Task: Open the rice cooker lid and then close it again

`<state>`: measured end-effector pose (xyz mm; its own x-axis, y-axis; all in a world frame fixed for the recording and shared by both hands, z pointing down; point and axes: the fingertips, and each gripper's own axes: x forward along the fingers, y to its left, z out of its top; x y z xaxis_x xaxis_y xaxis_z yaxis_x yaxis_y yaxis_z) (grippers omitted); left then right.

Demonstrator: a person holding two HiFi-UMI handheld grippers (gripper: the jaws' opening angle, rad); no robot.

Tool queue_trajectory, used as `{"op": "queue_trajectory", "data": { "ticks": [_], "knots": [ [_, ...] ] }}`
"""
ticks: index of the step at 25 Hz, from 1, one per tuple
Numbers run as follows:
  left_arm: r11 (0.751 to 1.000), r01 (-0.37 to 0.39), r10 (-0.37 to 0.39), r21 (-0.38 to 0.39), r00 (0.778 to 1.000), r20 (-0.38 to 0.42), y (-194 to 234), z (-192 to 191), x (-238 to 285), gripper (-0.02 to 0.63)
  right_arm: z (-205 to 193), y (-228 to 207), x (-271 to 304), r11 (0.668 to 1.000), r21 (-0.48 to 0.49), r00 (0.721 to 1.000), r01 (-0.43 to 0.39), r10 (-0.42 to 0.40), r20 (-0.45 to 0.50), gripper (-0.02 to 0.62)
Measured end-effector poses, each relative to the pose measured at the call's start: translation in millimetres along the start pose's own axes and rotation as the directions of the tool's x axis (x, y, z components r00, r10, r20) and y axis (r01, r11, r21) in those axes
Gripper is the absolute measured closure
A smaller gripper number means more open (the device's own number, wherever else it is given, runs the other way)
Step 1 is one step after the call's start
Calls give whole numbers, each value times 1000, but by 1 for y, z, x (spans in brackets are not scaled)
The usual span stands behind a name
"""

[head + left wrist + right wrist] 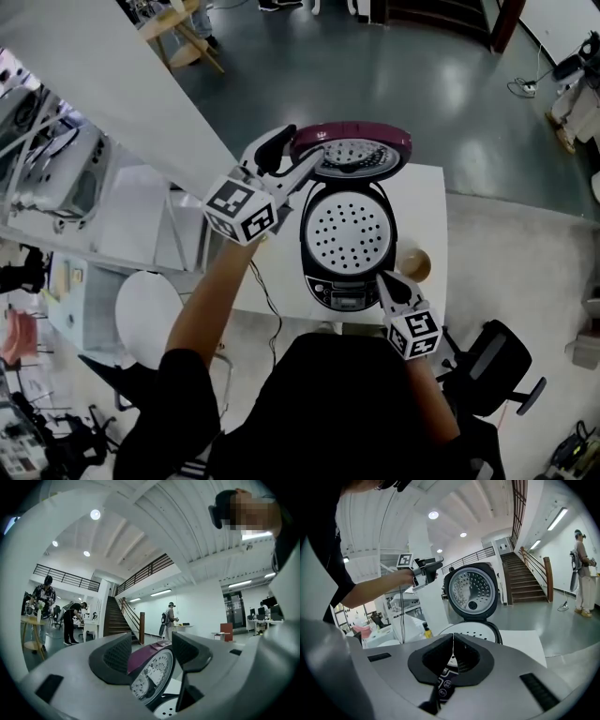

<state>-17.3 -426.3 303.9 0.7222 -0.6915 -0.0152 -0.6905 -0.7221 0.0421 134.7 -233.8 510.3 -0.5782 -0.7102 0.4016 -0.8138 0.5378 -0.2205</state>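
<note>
The rice cooker [347, 246] has its lid [354, 155] open at 12 o'clock; closing remains. The left gripper [307, 145] has fingers apart around the rim, seemingly not pinching; the right gripper [382, 277] has fingers together at 5 o'clock.

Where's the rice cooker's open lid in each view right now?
Head view: lid top centre, tipped back.
Left gripper view: low centre, seen nearly edge-on.
Right gripper view: centre, upright, inner face toward camera.
Shared landmark: perforated white tray just below it.

Between the left gripper's [152, 649] jaws: a round, glossy maroon plastic lid [142, 655], lined with a shiny perforated metal plate [152, 676].
</note>
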Motion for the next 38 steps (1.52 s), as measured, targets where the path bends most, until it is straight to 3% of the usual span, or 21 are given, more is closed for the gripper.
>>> {"op": "queue_trajectory", "data": {
  "ticks": [6, 10, 13, 19, 23, 29, 38],
  "knots": [
    [999, -5, 4, -39, 999, -36, 21, -5, 23, 353, 5, -16, 10, 1000, 2, 1000, -20, 20, -20, 595],
    [999, -28, 32, 35, 994, -109, 33, -14, 36, 353, 6, -26, 14, 1000, 6, 999, -30, 30, -35, 595],
    [999, -34, 37, 34, 993, -113, 41, -18, 43, 353, 6, -36, 17, 999, 29, 999, -27, 28, -38, 595],
    [1000, -11, 8, -26, 992, -128, 51, -30, 51, 353, 6, -51, 20, 999, 52, 999, -16, 18, -49, 595],
    [1000, 1, 1, 13, 987, -160, 51, -37, 53, 353, 6, -54, 25, 997, 77, 999, -21, 25, -49, 595],
    [999, 34, -38, -28, 986, -163, 48, -40, 55, 367, 5, -53, 30, 997, 79, 998, -25, 29, -55, 595],
    [996, 92, -91, -5, 977, -195, 40, -40, 52, 395, 4, -49, 28, 997, 81, 998, -18, 22, -53, 595]
  ]
}}
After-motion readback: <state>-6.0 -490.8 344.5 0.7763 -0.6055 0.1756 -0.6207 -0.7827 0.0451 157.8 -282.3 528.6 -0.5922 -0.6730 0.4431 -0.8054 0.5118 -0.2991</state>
